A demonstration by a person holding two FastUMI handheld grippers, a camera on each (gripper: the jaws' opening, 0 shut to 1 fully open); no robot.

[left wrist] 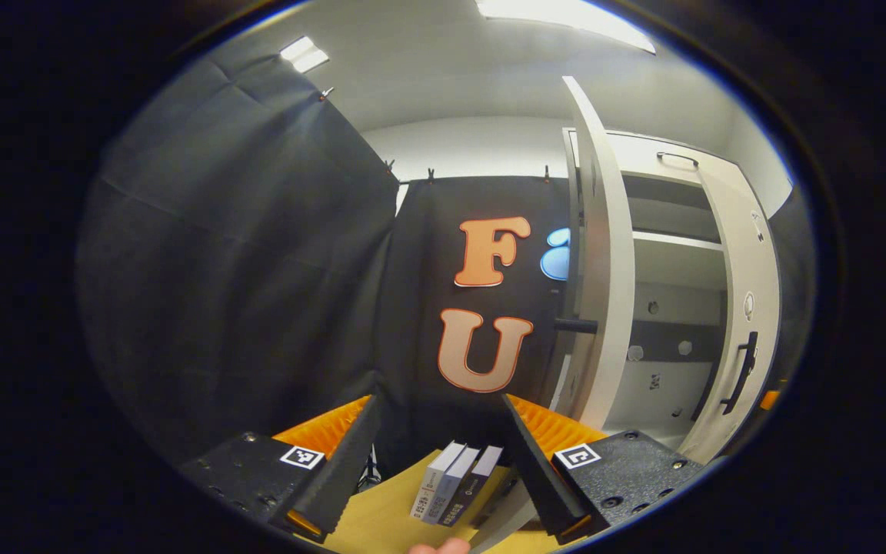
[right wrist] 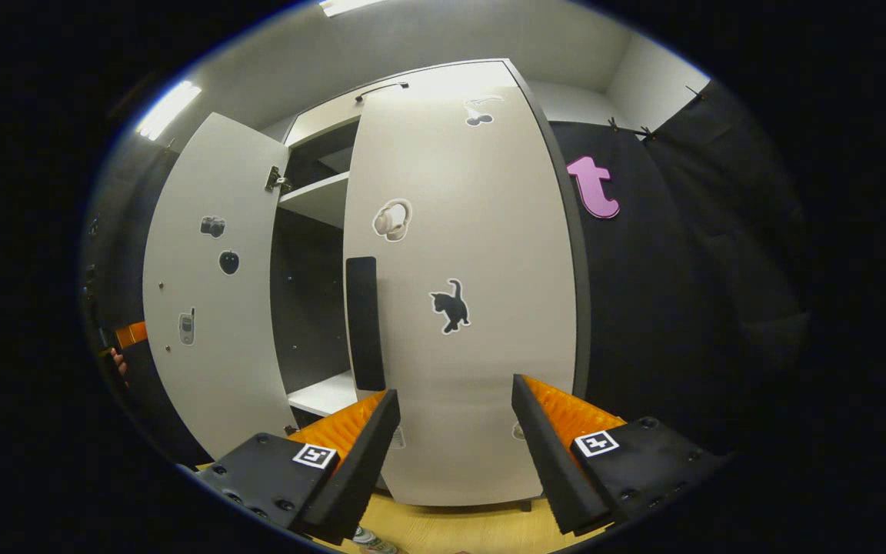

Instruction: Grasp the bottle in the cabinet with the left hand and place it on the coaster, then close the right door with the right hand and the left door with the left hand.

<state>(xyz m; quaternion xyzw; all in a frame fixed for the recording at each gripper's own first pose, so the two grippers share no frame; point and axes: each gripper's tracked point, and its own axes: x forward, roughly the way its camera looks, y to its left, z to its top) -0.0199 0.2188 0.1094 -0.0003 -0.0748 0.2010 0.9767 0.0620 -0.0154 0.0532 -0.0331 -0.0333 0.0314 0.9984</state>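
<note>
While ajar, cabinet point(right wrist: 320, 308) shelves point(right wrist: 324, 196) seemingly bare, bottle point(right wrist: 370, 538) outside

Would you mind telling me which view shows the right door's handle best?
The right gripper view: the right door faces that camera, so its black handle shows as a full upright bar near the door's inner edge. In the left gripper view the same handle is small, near the edge, seen at a slant.
</note>
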